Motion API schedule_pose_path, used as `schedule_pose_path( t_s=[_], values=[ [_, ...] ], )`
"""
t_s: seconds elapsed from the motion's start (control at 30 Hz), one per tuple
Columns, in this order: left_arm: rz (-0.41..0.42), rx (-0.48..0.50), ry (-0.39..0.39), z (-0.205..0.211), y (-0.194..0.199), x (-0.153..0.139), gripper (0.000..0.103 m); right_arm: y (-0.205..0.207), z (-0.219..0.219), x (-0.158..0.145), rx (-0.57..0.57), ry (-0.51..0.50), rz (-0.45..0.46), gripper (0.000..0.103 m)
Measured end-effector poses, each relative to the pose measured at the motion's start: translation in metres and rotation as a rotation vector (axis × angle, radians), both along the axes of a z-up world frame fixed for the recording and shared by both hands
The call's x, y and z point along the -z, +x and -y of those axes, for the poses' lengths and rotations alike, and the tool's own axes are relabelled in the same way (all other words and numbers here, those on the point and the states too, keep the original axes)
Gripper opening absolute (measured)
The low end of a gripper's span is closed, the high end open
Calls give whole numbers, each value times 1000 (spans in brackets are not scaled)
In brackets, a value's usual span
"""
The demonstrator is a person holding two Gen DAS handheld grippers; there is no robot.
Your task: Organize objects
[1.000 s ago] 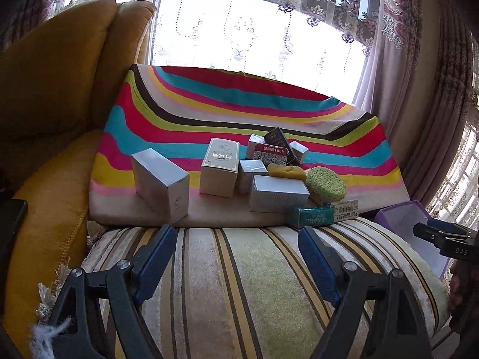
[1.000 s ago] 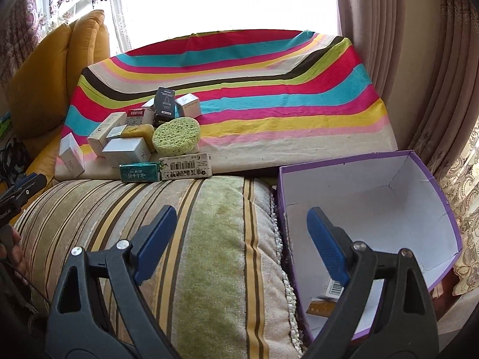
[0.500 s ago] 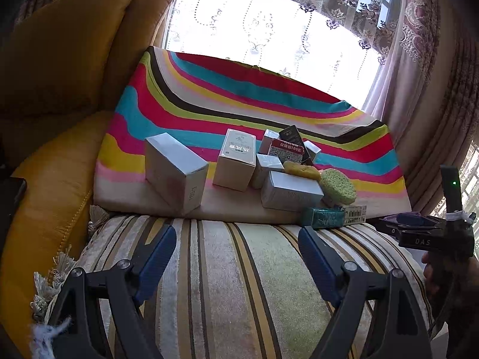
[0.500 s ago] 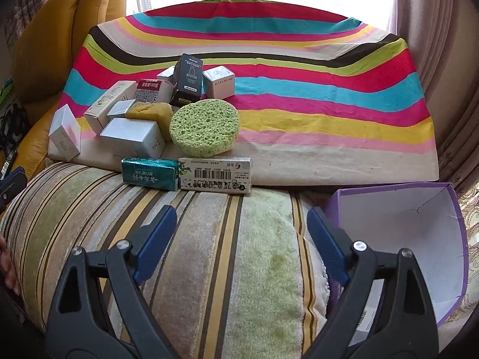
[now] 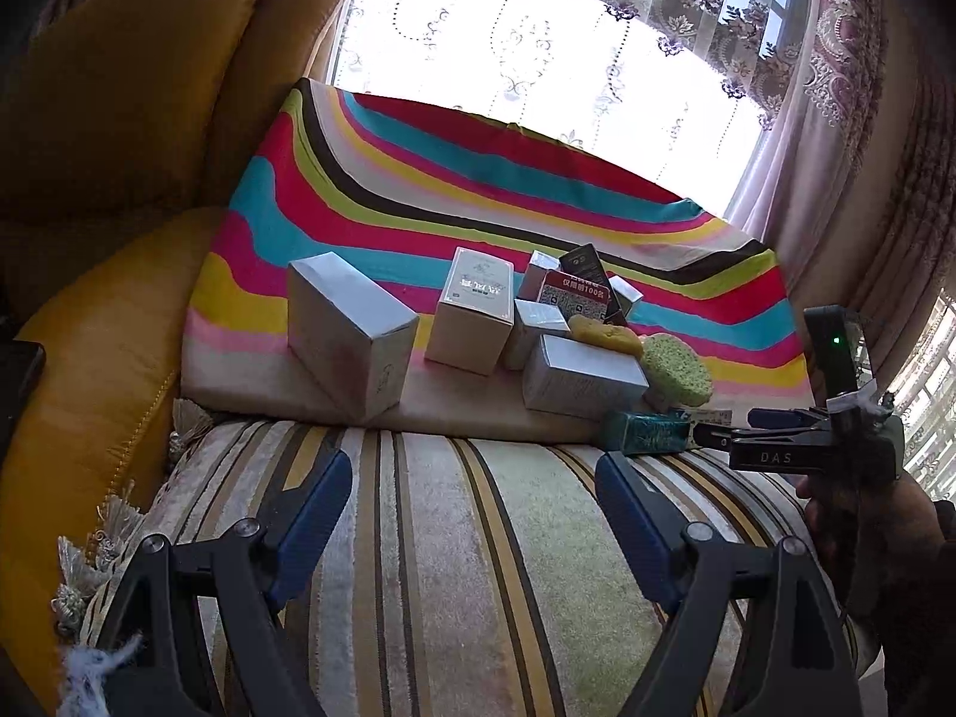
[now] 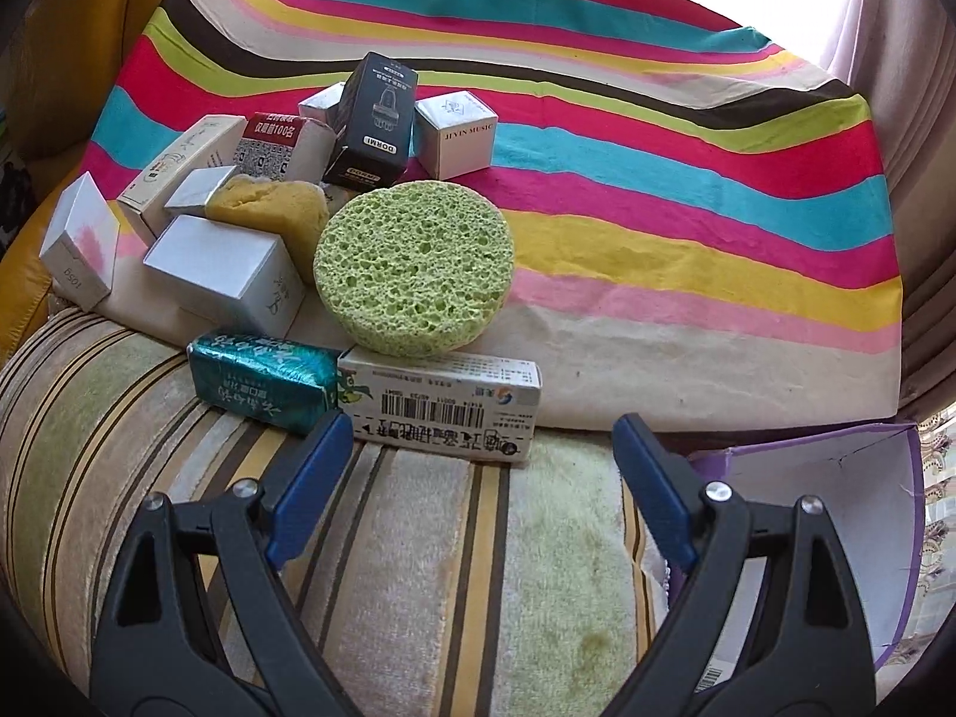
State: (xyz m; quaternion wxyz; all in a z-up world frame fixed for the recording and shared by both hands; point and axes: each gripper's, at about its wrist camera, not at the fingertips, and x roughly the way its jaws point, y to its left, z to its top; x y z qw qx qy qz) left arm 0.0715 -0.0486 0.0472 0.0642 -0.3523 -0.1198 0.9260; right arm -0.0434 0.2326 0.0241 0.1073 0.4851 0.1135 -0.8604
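Both the left gripper (image 5: pixel 472 502) and right gripper (image 6: pixel 484 454) were spread and empty; the boxes (image 6: pixel 224 278) and green sponge (image 6: pixel 414 267) remained unsorted outside the purple box (image 6: pixel 836 508), so little appeared done.

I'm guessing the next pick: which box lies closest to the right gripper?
The white barcode box, lying flat at the cushion's edge before the right gripper, beside the teal packet; the other boxes sit farther back.
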Motion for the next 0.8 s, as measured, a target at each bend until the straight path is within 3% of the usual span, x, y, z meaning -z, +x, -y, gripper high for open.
schedule_pose_path(
  t_s=[0.53,0.67,0.8],
  values=[
    [6,-31,19,7,-20,-4,85,-16,16,10,-13,4,29,90],
    [26,-68,20,12,-33,-2,85,-20,16,15,2,-6,45,80],
    [53,-117,32,20,-46,1,85,-21,14,16,10,-17,45,80]
  ],
)
